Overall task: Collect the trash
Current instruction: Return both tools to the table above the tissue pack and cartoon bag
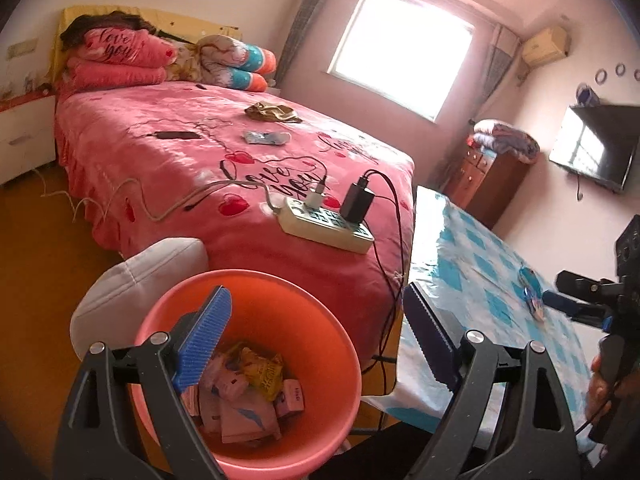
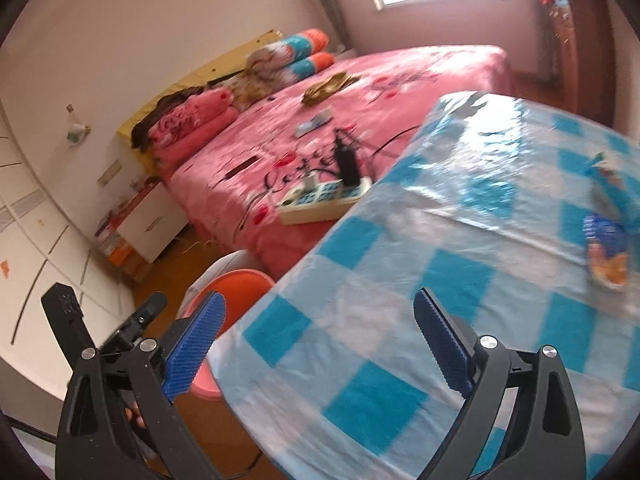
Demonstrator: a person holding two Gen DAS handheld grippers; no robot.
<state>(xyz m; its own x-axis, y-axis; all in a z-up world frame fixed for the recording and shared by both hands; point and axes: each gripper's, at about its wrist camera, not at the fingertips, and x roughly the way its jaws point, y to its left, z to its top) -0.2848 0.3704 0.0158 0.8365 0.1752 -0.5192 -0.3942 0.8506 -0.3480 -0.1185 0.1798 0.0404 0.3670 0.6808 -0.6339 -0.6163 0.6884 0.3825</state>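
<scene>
A pink bin [image 1: 256, 304] stands on the floor between the bed and the table. It holds a yellow wrapper [image 1: 264, 372] and several pink cartons. My left gripper [image 1: 316, 300] hangs open just above the bin, with nothing between its fingers. My right gripper [image 2: 320, 300] is open and empty over the near corner of the blue-checked table [image 2: 400, 264]; the bin [image 2: 240, 284] shows to its left. Blue and orange wrappers [image 2: 606, 248] lie at the table's far right, blurred. A blue-white wrapper [image 1: 266, 137] lies on the pink bed [image 1: 140, 160], beside a crumpled olive piece [image 1: 272, 112].
A power strip [image 1: 328, 224] with chargers and trailing cables sits on the bed's near corner, and a dark phone [image 1: 176, 135] lies further up. A white cushion [image 1: 140, 280] stands behind the bin. A wooden dresser [image 1: 484, 184] and a wall TV [image 1: 596, 148] are at the right.
</scene>
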